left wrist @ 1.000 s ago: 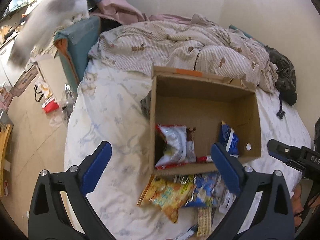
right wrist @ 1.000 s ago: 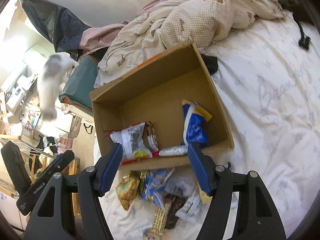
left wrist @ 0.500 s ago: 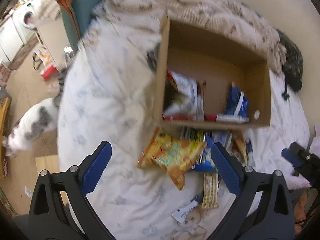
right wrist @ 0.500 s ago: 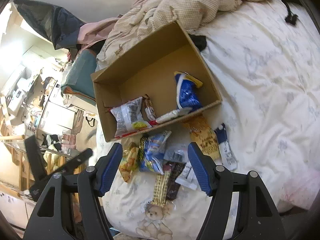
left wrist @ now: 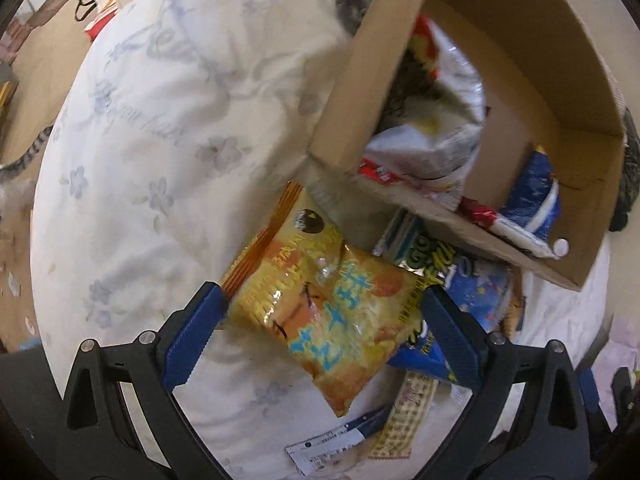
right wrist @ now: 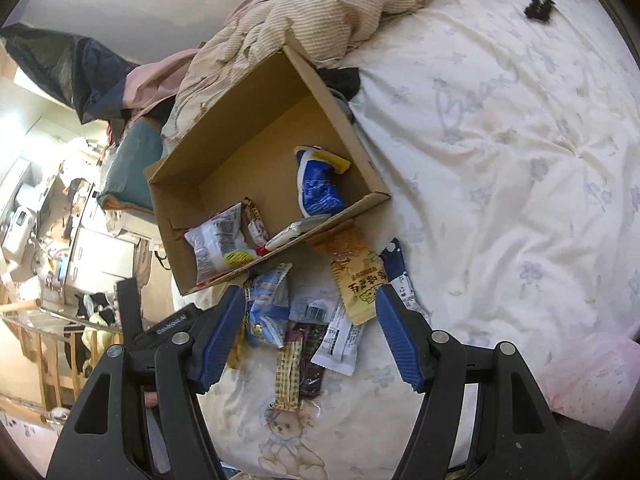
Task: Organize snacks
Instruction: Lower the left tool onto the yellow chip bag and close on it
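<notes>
The open cardboard box (left wrist: pixel 352 80) lies on the bed and holds a silver bag (left wrist: pixel 432 132), a blue bag (left wrist: pixel 532 188) and a red and white stick (left wrist: pixel 512 228). In front of it is a heap of snacks. My left gripper (left wrist: pixel 322 300) is open and points steeply down, with the yellow-orange snack bag (left wrist: pixel 328 308) lying between its blue fingers. My right gripper (right wrist: pixel 310 300) hangs open above the heap, holding nothing. Under it lie a blue and white bag (right wrist: pixel 268 304), an orange packet (right wrist: pixel 356 276), a white packet (right wrist: pixel 340 340) and a checked yellow bar (right wrist: pixel 290 372). The box (right wrist: pixel 260 100) lies beyond.
A crumpled beige quilt (right wrist: pixel 320 12) and a black cloth (right wrist: pixel 344 80) lie behind the box. White flowered bedding (right wrist: pixel 500 140) spreads to the right. The bed edge drops to a cluttered floor (left wrist: pixel 36 40) on the left, where a striped cat tail (left wrist: pixel 28 156) shows.
My left gripper has dropped and tilted down onto the heap, so the yellow-orange bag now lies between its fingers. The right gripper drew back from the box. The cat jumped down to the floor.
</notes>
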`<state>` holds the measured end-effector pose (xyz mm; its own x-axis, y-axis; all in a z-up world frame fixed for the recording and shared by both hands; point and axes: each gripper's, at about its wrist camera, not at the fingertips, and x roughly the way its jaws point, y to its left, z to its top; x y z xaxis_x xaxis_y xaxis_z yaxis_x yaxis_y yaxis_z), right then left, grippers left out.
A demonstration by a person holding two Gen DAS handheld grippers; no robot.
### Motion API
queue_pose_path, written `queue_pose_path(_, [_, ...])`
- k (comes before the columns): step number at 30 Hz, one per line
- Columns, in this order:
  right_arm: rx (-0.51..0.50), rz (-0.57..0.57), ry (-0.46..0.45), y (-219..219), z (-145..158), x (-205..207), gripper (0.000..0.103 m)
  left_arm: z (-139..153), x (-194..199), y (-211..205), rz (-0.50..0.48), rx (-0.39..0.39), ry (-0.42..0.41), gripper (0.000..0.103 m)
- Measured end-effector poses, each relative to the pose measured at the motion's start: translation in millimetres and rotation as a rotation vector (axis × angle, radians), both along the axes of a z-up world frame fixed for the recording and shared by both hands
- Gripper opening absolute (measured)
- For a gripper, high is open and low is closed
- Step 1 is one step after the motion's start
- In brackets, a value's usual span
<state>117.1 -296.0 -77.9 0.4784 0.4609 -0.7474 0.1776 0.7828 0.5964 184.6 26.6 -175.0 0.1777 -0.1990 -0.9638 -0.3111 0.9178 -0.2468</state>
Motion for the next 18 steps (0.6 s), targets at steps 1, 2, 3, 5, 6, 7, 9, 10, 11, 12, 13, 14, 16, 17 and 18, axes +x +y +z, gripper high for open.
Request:
queue_pose_path(1, [0.002, -0.003, 0.002, 0, 0, 1, 0.07, -1, -1, -1, -0.003, 0.012, -0.001, 0.098])
queue_pose_path(2, [0.001, -0.004, 0.003, 0, 0, 1, 0.07, -2, -4, -3, -0.009, 0.023, -0.001, 0.098])
queue_pose_path(3, [0.001, -0.002, 0.003, 1, 0, 2, 0.07, -3, -7, -5, -0.016, 0.029, 0.004, 0.098])
queue_pose_path(5, [-0.001, 0.006, 0.003, 4, 0, 3, 0.07, -4, -11, -10, -0.034, 0.036, 0.021, 0.098])
queue_pose_path(6, [-0.005, 0.013, 0.003, 7, 0, 4, 0.07, -5, -13, -11, -0.044, 0.038, 0.031, 0.098])
queue_pose_path(7, [-0.01, 0.021, 0.004, 9, -1, 4, 0.07, -8, -14, -13, -0.05, 0.037, 0.041, 0.098])
queue_pose_path(9, [-0.021, 0.032, 0.008, 12, -2, 6, 0.07, -12, -14, -13, -0.049, 0.03, 0.058, 0.097])
queue_pose_path(10, [-0.027, 0.035, 0.01, 13, -2, 6, 0.07, -12, -15, -11, -0.036, 0.031, 0.055, 0.084])
queue_pose_path(11, [-0.034, 0.038, 0.011, 15, -2, 6, 0.07, -11, -16, -9, -0.019, 0.032, 0.046, 0.075])
queue_pose_path(12, [-0.038, 0.039, 0.011, 15, -3, 6, 0.07, -8, -16, -10, -0.024, 0.019, 0.037, 0.069])
queue_pose_path(13, [-0.041, 0.039, 0.011, 15, -3, 6, 0.07, -6, -17, -12, -0.039, 0.029, 0.032, 0.064])
queue_pose_path(14, [-0.043, 0.039, 0.011, 15, -3, 6, 0.07, -3, -18, -13, -0.051, 0.037, 0.023, 0.058])
queue_pose_path(16, [-0.046, 0.036, 0.012, 14, -3, 5, 0.07, 2, -21, -16, -0.068, 0.052, 0.004, 0.036])
queue_pose_path(17, [-0.043, 0.033, 0.013, 14, -3, 5, 0.07, 5, -22, -15, -0.071, 0.043, -0.003, 0.033])
queue_pose_path(18, [-0.04, 0.03, 0.013, 13, -3, 5, 0.07, 7, -23, -14, -0.072, 0.036, -0.007, 0.026])
